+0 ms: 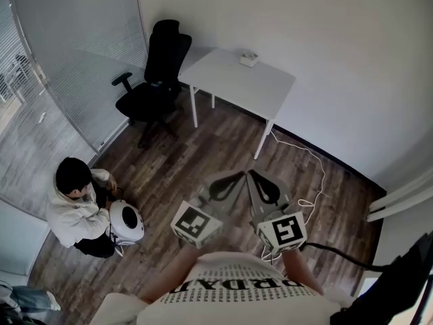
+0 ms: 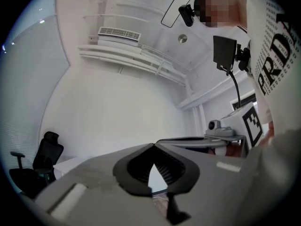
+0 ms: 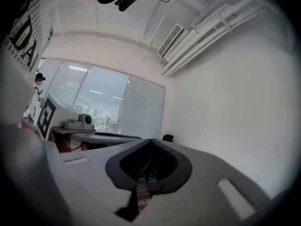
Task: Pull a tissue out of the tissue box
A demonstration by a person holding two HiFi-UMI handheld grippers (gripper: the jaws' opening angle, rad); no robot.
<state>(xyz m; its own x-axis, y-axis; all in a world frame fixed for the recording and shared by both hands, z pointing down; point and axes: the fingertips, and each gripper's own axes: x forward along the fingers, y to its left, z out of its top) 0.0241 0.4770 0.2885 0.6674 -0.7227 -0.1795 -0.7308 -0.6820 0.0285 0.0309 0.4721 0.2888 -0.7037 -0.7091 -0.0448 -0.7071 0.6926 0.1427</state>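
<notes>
Here, left gripper [image 1: 238,176] and right gripper [image 1: 252,175], jaws together, empty; one tissue box [image 1: 249,59], one table [image 1: 226,81].

Both tools are held out in front of the chest, side by side. In the head view the left tool [image 1: 238,176] angles toward 1 o'clock and the right tool [image 1: 251,175] toward 11 o'clock, so their tips nearly meet. Each has a marker cube at its rear, the left cube [image 1: 196,224] and the right cube [image 1: 281,231]. The left forearm [image 1: 177,273] and right forearm [image 1: 298,269] run back toward 6 o'clock. The left tool's jaws meet at the tips with nothing between them, and the right tool's jaws are likewise closed and empty.
</notes>
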